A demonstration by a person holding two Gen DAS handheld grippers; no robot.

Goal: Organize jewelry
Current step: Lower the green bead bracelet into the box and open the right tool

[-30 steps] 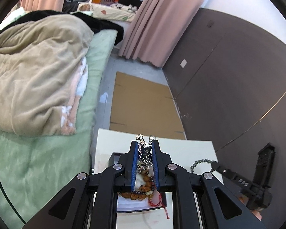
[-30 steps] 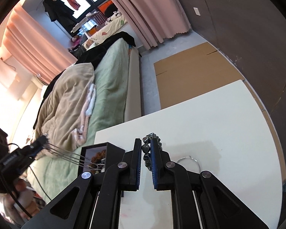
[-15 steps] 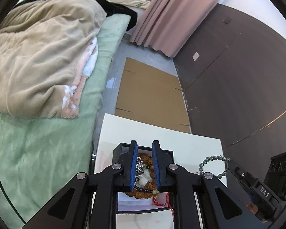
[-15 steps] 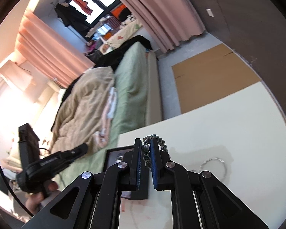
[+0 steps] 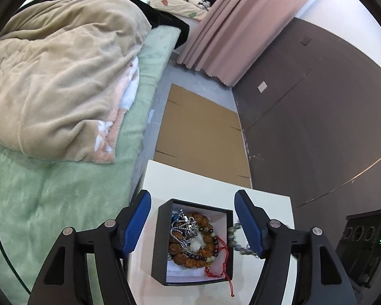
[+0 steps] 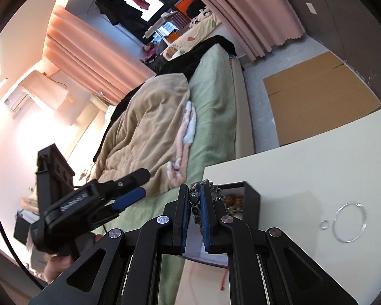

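A black jewelry box (image 5: 162,239) with a white lining stands on the white table (image 5: 190,183). In it lie a brown bead bracelet (image 5: 203,221), a silver chain (image 5: 183,228) and a red cord (image 5: 221,251). My left gripper (image 5: 192,222) is open and empty above the box, one finger on each side. My right gripper (image 6: 195,198) is shut on a grey-green bead bracelet (image 6: 194,198), held by the box's (image 6: 252,203) edge. The bracelet also shows in the left wrist view (image 5: 237,239), right of the box.
A thin silver bangle (image 6: 349,222) and a small ring (image 6: 323,225) lie on the table to the right of the box. A bed with a beige blanket (image 5: 50,76) is left of the table. Cardboard (image 5: 198,132) lies on the floor beyond.
My left gripper has opened and let the silver chain fall into the box. My right gripper has carried the grey-green bracelet left to the box.
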